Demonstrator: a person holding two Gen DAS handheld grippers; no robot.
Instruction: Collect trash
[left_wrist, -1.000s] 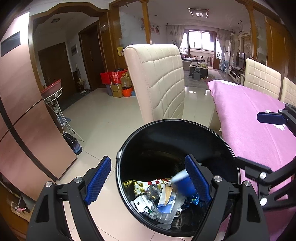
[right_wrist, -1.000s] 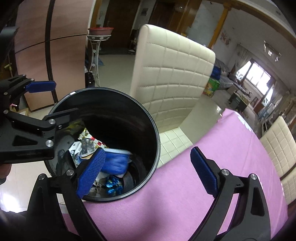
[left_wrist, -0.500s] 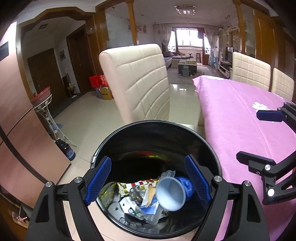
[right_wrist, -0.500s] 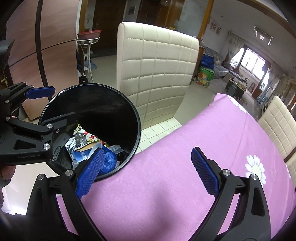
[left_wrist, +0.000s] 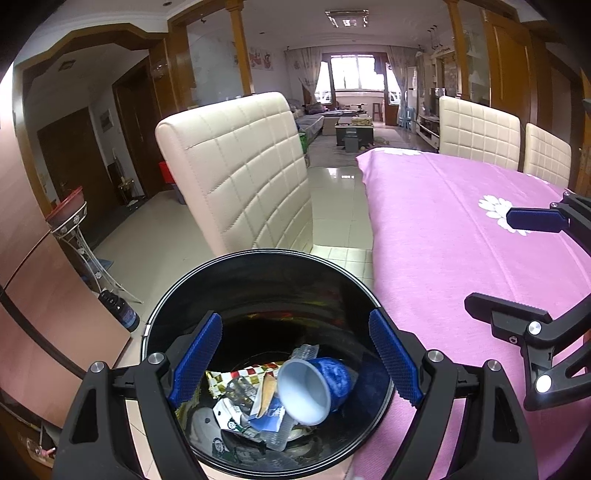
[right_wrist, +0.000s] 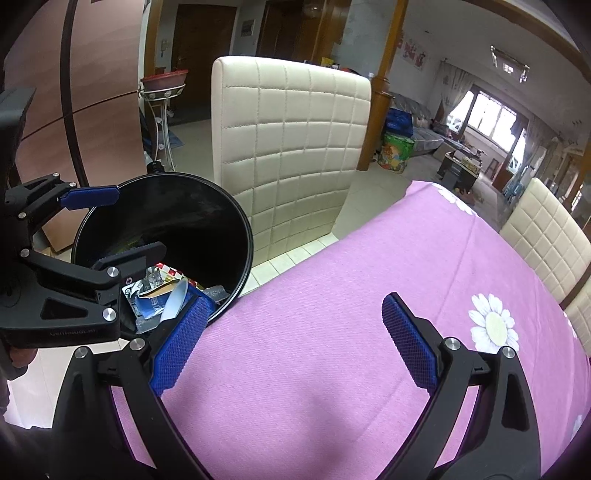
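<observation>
A round black trash bin (left_wrist: 258, 273) stands on the floor beside the table. A blue paper cup (left_wrist: 314, 384) lies on its side in it, on top of wrappers and plastic trash (left_wrist: 240, 398). My left gripper (left_wrist: 295, 365) is open and empty above the bin's mouth. My right gripper (right_wrist: 295, 347) is open and empty over the pink tablecloth (right_wrist: 332, 295), just right of the bin (right_wrist: 207, 206). The right gripper also shows at the right of the left wrist view (left_wrist: 517, 266).
A cream quilted chair (left_wrist: 240, 177) stands behind the bin. Two more cream chairs (left_wrist: 480, 133) stand at the table's far side. A brown cabinet (left_wrist: 37, 295), a metal plant stand (left_wrist: 74, 229) and a dark bottle (left_wrist: 118, 310) are left of the bin.
The blue cup has dropped into the bin and settled on the trash. Both grippers have drawn back and up from the bin; the right one has swung over the table.
</observation>
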